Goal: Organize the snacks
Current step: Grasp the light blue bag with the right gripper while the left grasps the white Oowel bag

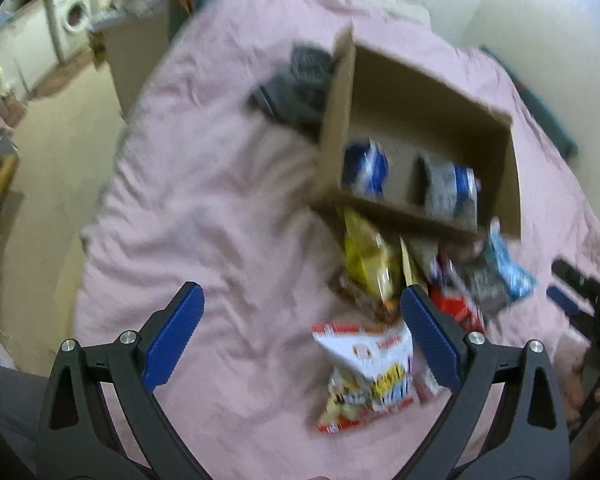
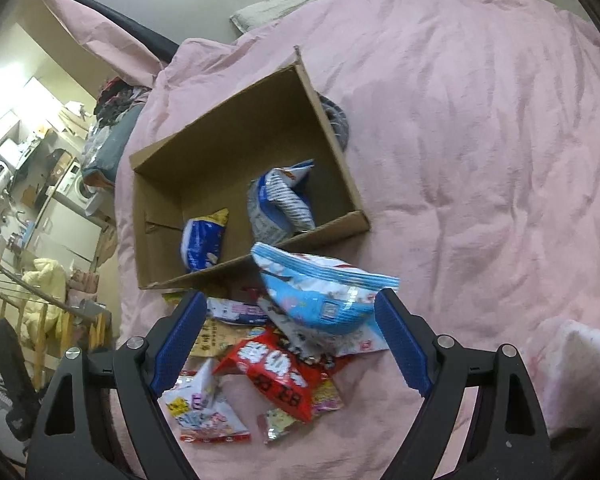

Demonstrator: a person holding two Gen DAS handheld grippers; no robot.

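An open cardboard box (image 2: 342, 160) lies on a pink bedspread (image 2: 480, 140) and holds two blue-and-white snack bags (image 2: 284, 200). It shows blurred in the left wrist view (image 1: 336, 120). A pile of snack packets lies in front of it: a light blue bag (image 2: 320, 292), a red bag (image 2: 280, 372), a white-and-yellow packet (image 1: 368, 372) and a yellow bag (image 1: 366, 260). My right gripper (image 2: 290, 332) is open above the pile, the light blue bag between its fingers. My left gripper (image 1: 302, 320) is open and empty above the bedspread, left of the pile.
A dark grey garment (image 1: 296, 88) lies behind the box. The bed's left edge drops to the floor (image 1: 60, 152), with a washing machine (image 1: 74, 16) beyond. A white pillow (image 2: 580, 368) sits at the right. The right gripper shows at the edge of the left wrist view (image 1: 576, 296).
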